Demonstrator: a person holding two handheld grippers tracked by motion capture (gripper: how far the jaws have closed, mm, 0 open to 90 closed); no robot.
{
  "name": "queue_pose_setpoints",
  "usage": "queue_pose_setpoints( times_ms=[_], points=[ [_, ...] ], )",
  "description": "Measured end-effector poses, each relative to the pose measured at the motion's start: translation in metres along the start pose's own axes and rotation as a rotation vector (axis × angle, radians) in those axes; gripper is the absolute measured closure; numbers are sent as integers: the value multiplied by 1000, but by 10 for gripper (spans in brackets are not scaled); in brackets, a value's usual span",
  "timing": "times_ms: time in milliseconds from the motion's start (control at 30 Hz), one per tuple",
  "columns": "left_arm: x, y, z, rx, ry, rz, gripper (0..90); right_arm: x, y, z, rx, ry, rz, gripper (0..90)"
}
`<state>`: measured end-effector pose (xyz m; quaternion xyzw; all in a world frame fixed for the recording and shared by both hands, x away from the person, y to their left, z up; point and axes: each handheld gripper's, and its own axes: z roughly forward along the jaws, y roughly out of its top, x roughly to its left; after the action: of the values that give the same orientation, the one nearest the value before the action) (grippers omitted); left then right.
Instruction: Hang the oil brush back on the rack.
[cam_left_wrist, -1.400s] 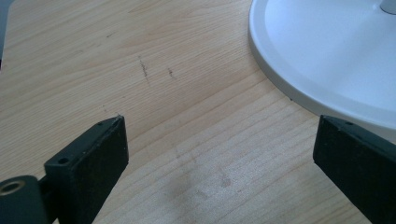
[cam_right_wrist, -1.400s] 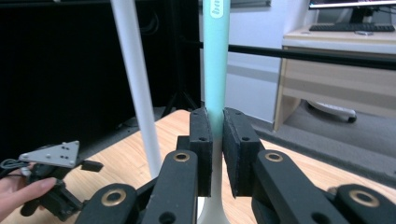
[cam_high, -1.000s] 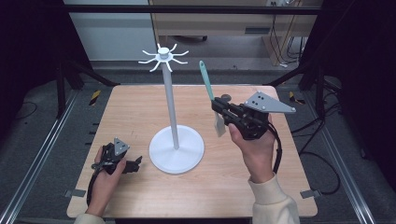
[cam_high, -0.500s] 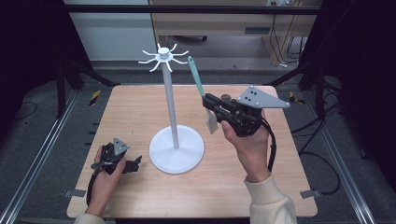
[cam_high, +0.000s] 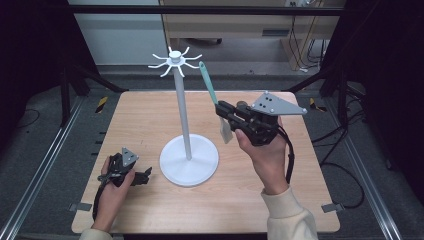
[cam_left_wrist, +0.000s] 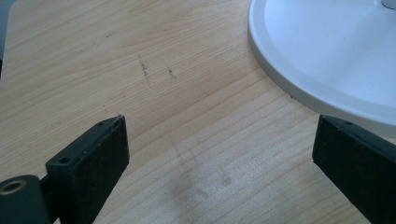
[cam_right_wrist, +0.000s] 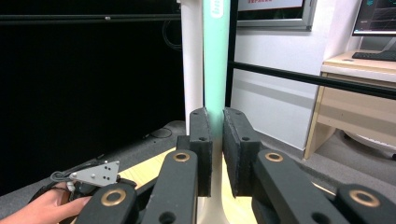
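A spatula with a teal handle (cam_high: 207, 82) and a white blade (cam_high: 225, 131) hangs in the air, almost upright, with my right gripper (cam_high: 220, 109) shut on the handle just above the blade. The handle's tip is close to the right-hand hooks (cam_high: 192, 57) of a white stand (cam_high: 183, 115) in the middle of the table. In the right gripper view the pads of my right gripper (cam_right_wrist: 217, 121) squeeze the teal handle (cam_right_wrist: 215, 60), and the stand's pole (cam_right_wrist: 191, 60) is right behind it. My left gripper (cam_high: 145, 175) lies open on the table beside the stand's round base (cam_high: 189, 160); nothing is between its jaws (cam_left_wrist: 219, 154).
The wooden table (cam_high: 150, 120) carries the stand alone. The stand's base rim (cam_left_wrist: 327, 56) lies just past my left gripper's right jaw. Metal frame rails (cam_high: 45, 165) run along both sides of the table, and a desk (cam_right_wrist: 355, 79) stands behind it.
My right gripper has carried the spatula left and slightly up, bringing the handle's tip nearer the stand's hooks. The left hand has stayed still.
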<state>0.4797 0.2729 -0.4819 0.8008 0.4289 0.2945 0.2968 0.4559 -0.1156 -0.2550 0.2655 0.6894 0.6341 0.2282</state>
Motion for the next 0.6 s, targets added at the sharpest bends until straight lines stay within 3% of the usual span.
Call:
queue_pose_setpoints(
  times_ms=[600],
  points=[
    [0, 0, 0, 2, -1, 0, 33, -2, -4, 9, 22, 8, 13, 825]
  ],
)
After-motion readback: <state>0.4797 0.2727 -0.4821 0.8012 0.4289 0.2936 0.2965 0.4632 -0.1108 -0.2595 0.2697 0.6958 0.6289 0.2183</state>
